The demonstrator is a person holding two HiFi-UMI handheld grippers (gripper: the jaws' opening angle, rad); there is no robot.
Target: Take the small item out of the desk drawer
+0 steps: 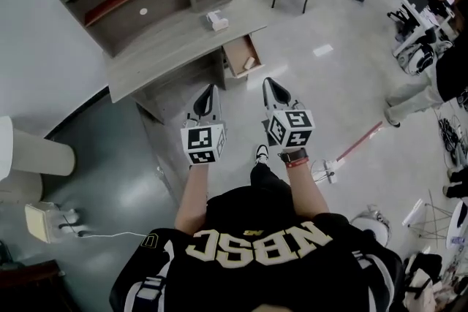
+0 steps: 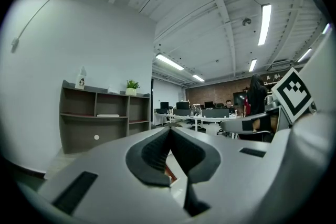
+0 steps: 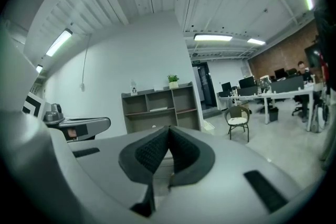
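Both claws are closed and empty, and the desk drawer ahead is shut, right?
No. The drawer is pulled open, with a small pale item lying in it; the head view shows this. The left claw and right claw are closed and empty.

Seemingly "NBSC", pale letters across the person's black shirt (image 1: 241,281)
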